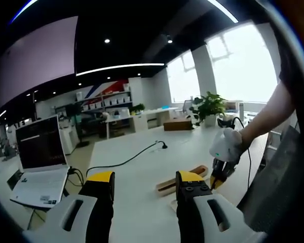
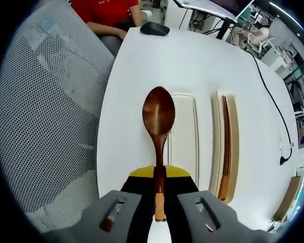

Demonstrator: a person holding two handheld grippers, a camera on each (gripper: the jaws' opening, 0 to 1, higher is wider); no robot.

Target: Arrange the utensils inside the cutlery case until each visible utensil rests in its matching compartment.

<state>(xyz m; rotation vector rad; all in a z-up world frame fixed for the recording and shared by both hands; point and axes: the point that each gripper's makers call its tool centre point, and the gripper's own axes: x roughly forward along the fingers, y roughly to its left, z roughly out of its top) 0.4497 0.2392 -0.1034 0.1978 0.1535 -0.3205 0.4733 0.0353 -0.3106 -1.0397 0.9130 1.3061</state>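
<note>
Spoon (image 2: 158, 121) within right gripper (image 2: 159, 195)

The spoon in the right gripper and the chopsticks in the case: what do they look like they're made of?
The spoon looks like dark wood with a glossy lacquer: reddish-brown, highlights on the bowl, and a paler, unstained handle end. The chopsticks look like similar dark reddish wood with lighter tips, though their finish is harder to judge. The cutlery case is pale and matte, possibly plastic or light wood.

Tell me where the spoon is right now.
In the right gripper view, the wooden spoon is held in the right gripper, bowl forward, above the white table, left of the cutlery case.
</note>
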